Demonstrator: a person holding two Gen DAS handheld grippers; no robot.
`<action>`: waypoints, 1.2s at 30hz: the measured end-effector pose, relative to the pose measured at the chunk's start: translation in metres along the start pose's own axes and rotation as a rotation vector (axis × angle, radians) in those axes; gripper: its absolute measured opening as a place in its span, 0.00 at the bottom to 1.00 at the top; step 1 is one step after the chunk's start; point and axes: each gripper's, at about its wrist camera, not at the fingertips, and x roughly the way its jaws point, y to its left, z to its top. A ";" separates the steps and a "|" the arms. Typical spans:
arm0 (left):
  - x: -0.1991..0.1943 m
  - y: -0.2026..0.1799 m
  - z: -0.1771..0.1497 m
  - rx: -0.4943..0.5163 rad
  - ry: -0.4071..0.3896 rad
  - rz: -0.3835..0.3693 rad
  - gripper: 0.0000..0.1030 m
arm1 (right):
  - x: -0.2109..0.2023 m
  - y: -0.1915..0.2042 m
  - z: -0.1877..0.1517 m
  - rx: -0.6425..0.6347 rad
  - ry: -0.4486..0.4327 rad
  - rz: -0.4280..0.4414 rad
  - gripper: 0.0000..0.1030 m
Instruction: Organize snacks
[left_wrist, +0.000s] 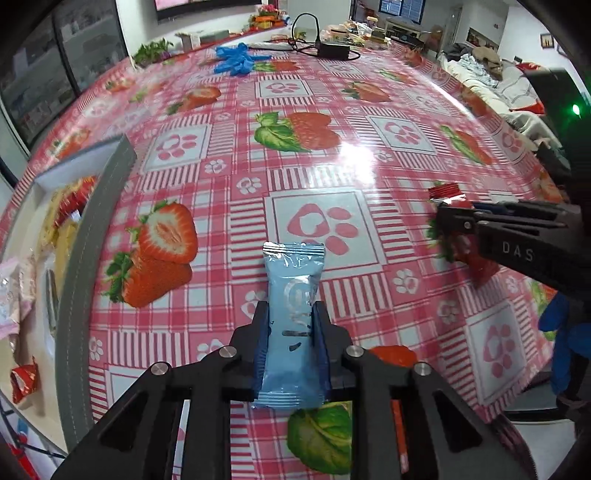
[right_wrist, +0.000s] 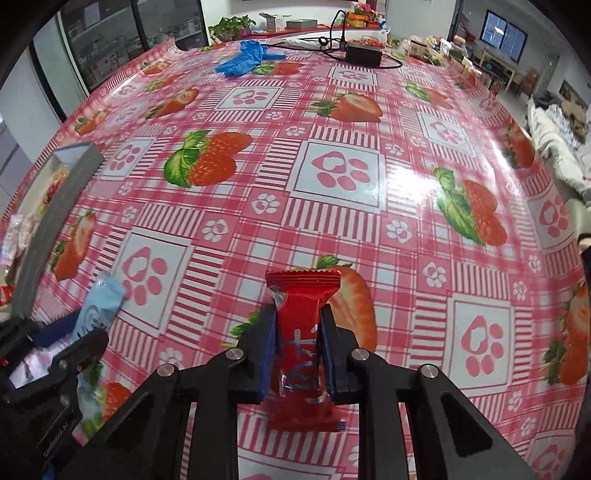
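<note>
My left gripper (left_wrist: 290, 314) is shut on a light blue snack packet (left_wrist: 293, 295) and holds it over the strawberry-print tablecloth. My right gripper (right_wrist: 298, 317) is shut on a red snack packet (right_wrist: 301, 325), also over the cloth. In the left wrist view the right gripper (left_wrist: 448, 225) shows at the right edge with the red packet (left_wrist: 448, 194) in it. In the right wrist view the left gripper (right_wrist: 79, 345) shows at the lower left with the blue packet (right_wrist: 99, 308). A grey-walled box (left_wrist: 99, 221) at the left holds several snacks, yellow, pink and red.
The grey box also shows at the left edge of the right wrist view (right_wrist: 48, 221). Blue gloves (left_wrist: 236, 59) and a black power adapter with cable (left_wrist: 334, 48) lie at the far side of the table. A sofa with clothes (left_wrist: 491, 74) stands beyond the right edge.
</note>
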 end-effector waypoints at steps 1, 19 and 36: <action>-0.002 0.005 -0.001 -0.019 0.001 -0.020 0.24 | -0.001 -0.001 -0.001 0.008 -0.001 0.023 0.23; -0.090 0.072 0.010 -0.120 -0.149 -0.037 0.24 | -0.014 0.022 0.000 -0.001 0.029 0.118 0.23; -0.110 0.081 0.006 -0.156 -0.145 -0.092 0.24 | -0.026 0.040 -0.008 -0.032 -0.012 0.109 0.21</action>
